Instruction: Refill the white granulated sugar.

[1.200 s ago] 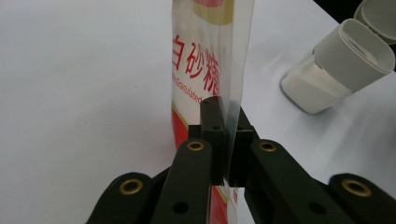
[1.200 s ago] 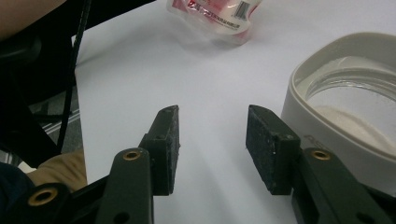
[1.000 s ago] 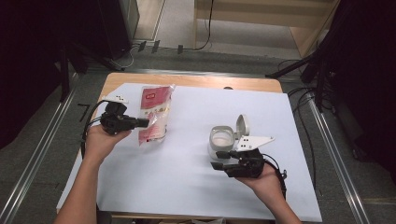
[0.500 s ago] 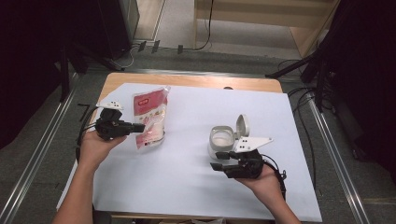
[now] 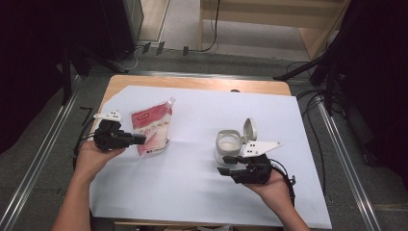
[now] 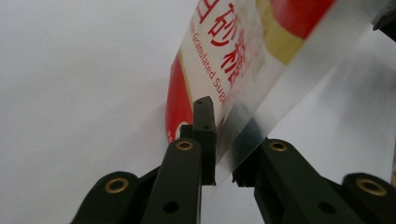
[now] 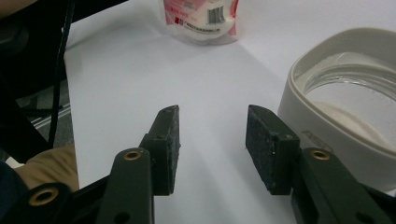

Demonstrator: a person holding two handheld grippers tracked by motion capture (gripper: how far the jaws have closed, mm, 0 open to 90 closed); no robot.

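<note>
**Cut edges and unclear spots**

In the left gripper view the sugar pouch (image 6: pixel 243 60) runs off the frame at twelve and two o'clock, and its clear sealed edge blurs between the jaws. In the right gripper view the white container (image 7: pixel 345 116) is cut at three o'clock; the pouch's top is cropped at twelve. In the high view the pouch's print is too small to read, and the container's contents are perhaps a white powder.

Bare white sheet (image 5: pixel 192 187) between sugar pouch (image 5: pixel 153 131) and open jar (image 5: pixel 228 144): free passage.
</note>
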